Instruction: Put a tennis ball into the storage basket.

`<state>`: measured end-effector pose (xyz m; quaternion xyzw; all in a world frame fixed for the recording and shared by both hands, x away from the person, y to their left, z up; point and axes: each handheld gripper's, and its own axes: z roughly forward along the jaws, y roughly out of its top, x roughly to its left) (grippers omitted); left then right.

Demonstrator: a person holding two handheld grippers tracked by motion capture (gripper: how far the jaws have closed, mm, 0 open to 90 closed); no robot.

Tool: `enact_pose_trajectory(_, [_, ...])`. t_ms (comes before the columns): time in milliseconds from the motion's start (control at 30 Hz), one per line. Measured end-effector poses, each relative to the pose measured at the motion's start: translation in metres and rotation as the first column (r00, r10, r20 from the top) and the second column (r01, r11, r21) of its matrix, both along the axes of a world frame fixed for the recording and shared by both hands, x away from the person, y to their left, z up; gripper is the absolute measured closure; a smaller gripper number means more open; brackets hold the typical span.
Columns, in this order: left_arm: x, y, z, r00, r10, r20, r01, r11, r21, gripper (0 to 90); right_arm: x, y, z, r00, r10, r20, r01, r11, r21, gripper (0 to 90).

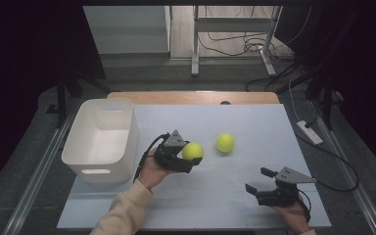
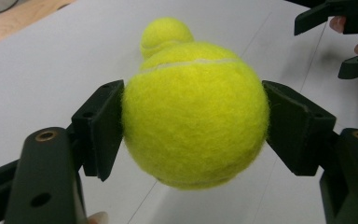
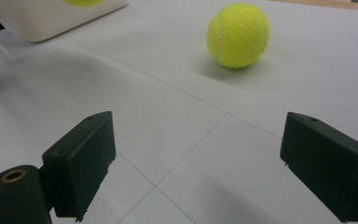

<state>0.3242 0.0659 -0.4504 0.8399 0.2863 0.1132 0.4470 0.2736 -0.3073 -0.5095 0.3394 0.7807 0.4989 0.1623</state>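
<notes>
Nearest the person, the right gripper [image 1: 260,180] rests low over the white tabletop [image 1: 254,122] with its fingers [image 3: 81,161] spread wide and nothing between them; bare sheet with faint crease lines lies in the gap. Ahead of those fingers and a little toward the right one, as the right gripper view shows, a loose tennis ball [image 3: 238,35] sits on the tabletop, well apart from them, casting a soft shadow. Farther up and to the person's left, the left gripper [image 1: 192,157] pinches a held tennis ball [image 2: 195,114]: one black finger [image 2: 101,128] presses against one side of the ball and the other finger against the opposite side, the felt bulging slightly past both pads. In the high view this ball [image 1: 193,151] sits at the gripper's tip, above the tabletop, with the person's hand [image 1: 152,172] wrapped around the gripper body and a pale sleeve [image 1: 122,213] trailing back toward the near edge. Straight beyond the pinching fingers, in the left gripper view, the loose ball [image 2: 167,35] peeks over the held one. On the far side of the left hand from the fingers stands a white bin [image 1: 103,169], open at the top, on the left part of the tabletop.
</notes>
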Motion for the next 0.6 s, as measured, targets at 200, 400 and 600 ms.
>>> enact_pose_trajectory(200, [-0.003, 0.005, 0.005, 0.9998, 0.011, 0.019, -0.010, 0.9997, -0.022, 26.6, 0.000, 0.000, 0.000, 1.0000, 0.000, -0.001, 0.000, 1.0000, 0.000, 10.4])
enact_pose_trajectory(400, [-0.004, 0.009, 0.009, 0.9992, 0.017, 0.035, -0.016, 0.9993, -0.034, 26.6, 0.000, 0.000, 0.000, 1.0000, -0.002, -0.004, 0.002, 1.0000, 0.000, 10.4])
enact_pose_trajectory(600, [-0.005, 0.012, 0.011, 0.9989, 0.022, 0.041, -0.020, 0.9987, -0.046, 26.7, 0.000, 0.000, 0.000, 1.0000, -0.002, -0.002, 0.002, 1.0000, -0.001, 10.4])
